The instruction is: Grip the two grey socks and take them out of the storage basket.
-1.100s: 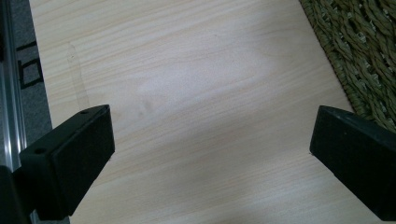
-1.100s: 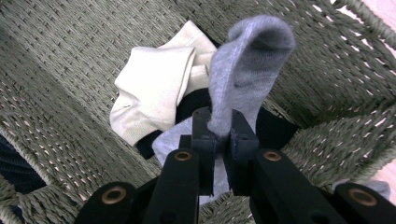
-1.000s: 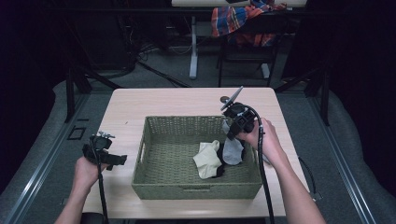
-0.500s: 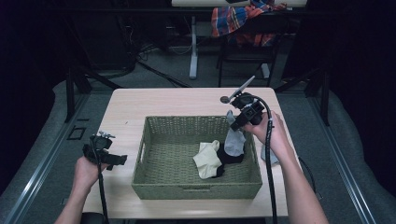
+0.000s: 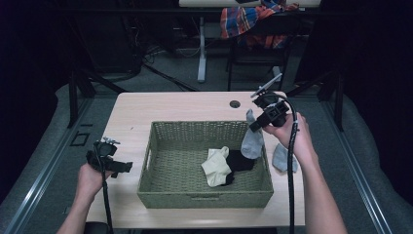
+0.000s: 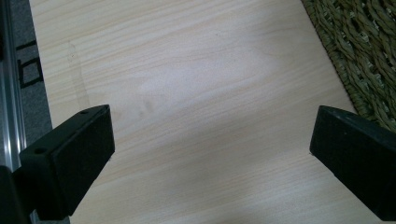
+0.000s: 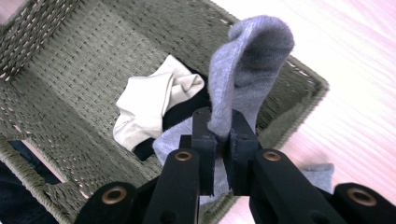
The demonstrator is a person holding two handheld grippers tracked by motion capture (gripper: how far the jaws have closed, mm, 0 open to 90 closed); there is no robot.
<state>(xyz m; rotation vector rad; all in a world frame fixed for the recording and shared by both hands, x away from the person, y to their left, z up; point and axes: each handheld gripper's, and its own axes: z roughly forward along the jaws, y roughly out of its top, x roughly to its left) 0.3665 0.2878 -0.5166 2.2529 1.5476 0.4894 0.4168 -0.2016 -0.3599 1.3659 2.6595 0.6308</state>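
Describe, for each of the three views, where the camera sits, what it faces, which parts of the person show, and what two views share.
High view: above the table, looking forward and down; both forearms, left gripper, right gripper.
Left gripper view: on that gripper, facing bare table beside the basket; jaws apart.
Right gripper view: on that gripper, facing into the basket; jaws pinching a grey sock.
High and right gripper views share the grey sock, cream sock and black sock.
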